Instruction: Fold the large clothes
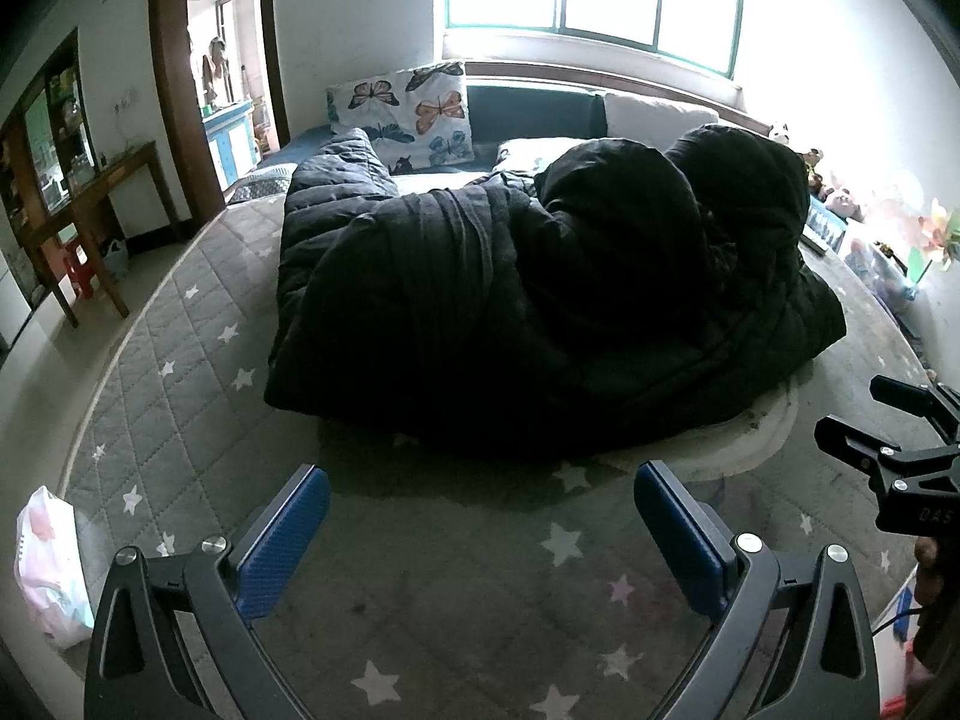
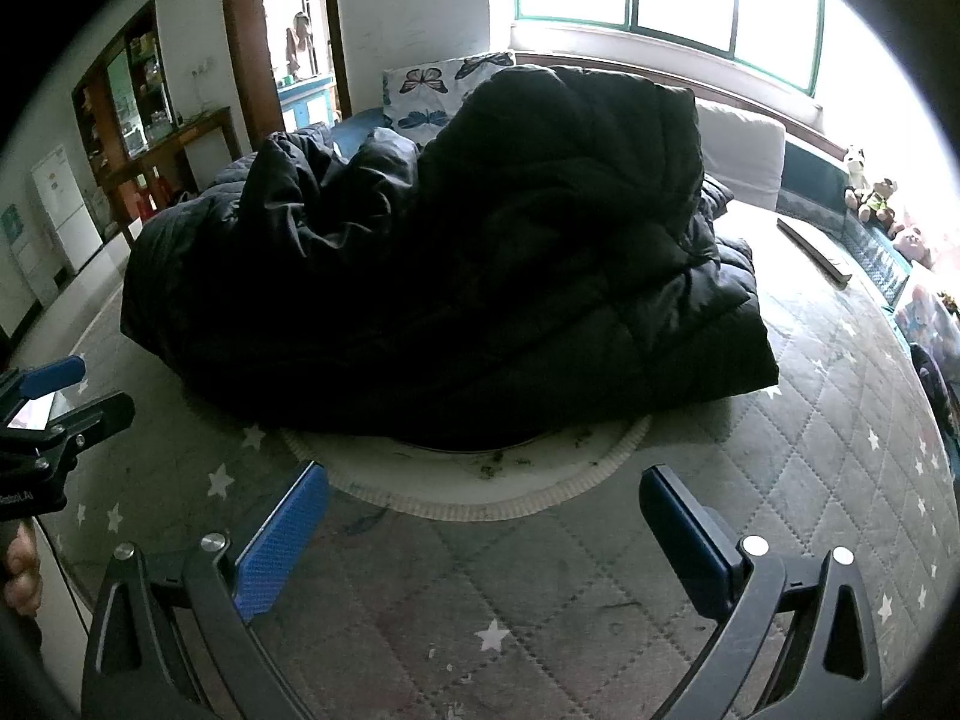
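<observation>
Two hand-held grippers, left (image 1: pixel 482 495) and right (image 2: pixel 483 498), hover with fingers apart, empty, over the bed (image 1: pixel 180 324); black coat (image 1: pixel 540 300) lies heaped mid-bed, folds lost in shadow, hiding a white mat's (image 2: pixel 480 489) far part.

Black quilted coat (image 1: pixel 540 300), grey star-print mattress (image 1: pixel 198 324), butterfly-print pillow (image 1: pixel 408 108).

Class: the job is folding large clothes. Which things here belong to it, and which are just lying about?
Job: black coat; left claw; right claw, both open.

Lying about: butterfly pillow; white pillow; plush toys; plastic bag.
</observation>
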